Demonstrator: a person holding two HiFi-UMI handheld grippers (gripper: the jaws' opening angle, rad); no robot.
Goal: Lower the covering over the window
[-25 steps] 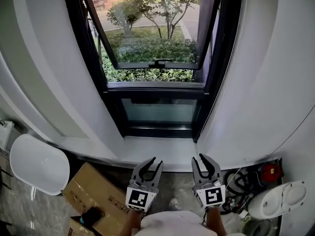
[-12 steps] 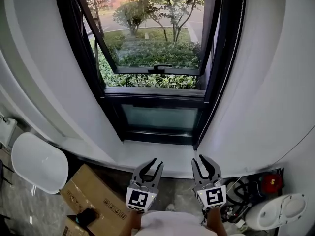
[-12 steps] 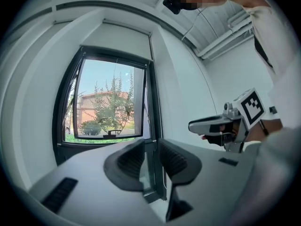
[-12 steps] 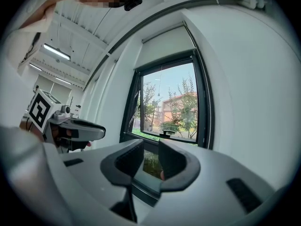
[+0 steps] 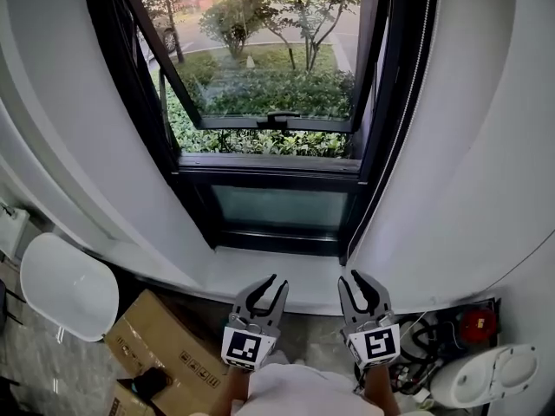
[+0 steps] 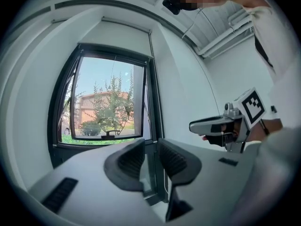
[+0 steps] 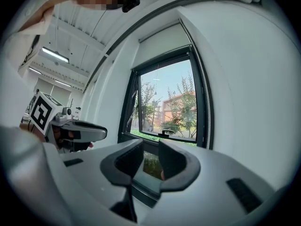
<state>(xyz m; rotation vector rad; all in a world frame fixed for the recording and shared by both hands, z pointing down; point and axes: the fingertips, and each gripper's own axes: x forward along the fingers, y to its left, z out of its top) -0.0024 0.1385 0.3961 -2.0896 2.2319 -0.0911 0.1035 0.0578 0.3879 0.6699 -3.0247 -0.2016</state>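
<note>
Before the window (image 5: 269, 102) | left hand-held gripper (image 5: 277, 282): jaws narrow, just closing, empty | right hand-held gripper (image 5: 349, 278): jaws apart, empty | blind (image 6: 124, 36) raised

Black window frame (image 5: 269, 165), white walls (image 5: 468, 146) — brown cardboard box (image 5: 165, 336)

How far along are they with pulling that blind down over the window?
Nothing looks done: the white roller blind sits raised above the black-framed window, glass fully uncovered. In hand: nothing; the left gripper and right gripper are empty, short of the window, the left's jaws just closing slightly. Remaining: reach the blind and draw it down.
</note>
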